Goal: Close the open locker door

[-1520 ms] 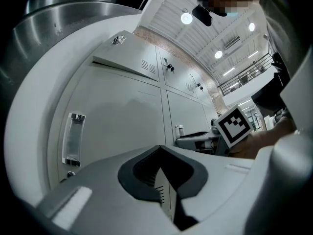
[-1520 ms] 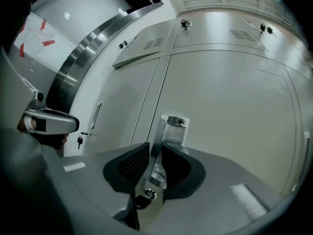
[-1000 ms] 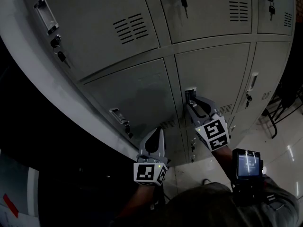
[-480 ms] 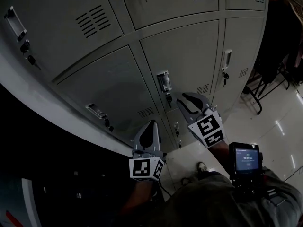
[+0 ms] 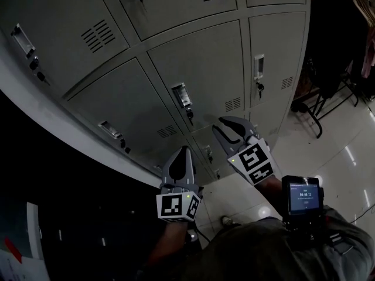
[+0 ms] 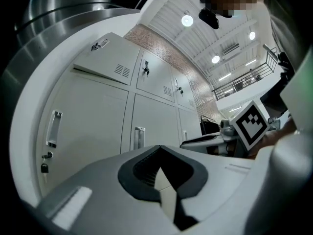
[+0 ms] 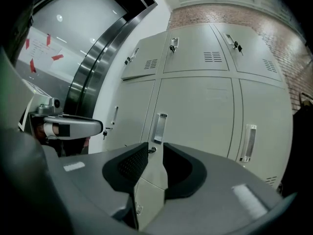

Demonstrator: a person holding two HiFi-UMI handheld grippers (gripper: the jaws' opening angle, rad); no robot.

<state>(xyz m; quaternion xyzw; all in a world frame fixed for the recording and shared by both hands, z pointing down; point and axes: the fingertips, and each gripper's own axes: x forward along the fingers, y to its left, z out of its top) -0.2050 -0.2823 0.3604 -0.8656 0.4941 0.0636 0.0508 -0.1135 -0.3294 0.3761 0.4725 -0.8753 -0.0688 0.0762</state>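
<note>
Locker doors (image 5: 199,69): grey, shut flush, filling upper frame. Left gripper (image 5: 182,150): lower centre, jaws together, empty. Right gripper (image 5: 227,124): right of centre, jaws apart, empty, clear of doors.

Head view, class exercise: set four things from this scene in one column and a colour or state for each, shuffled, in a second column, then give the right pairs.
Things:
1. left gripper
2. right gripper
3. locker door
4. screen

Colour or state:
A. grey
B. lit up
C. jaws apart, nothing between them
D. jaws together

Pairs: 1-D, 2-C, 3-A, 4-B
</note>
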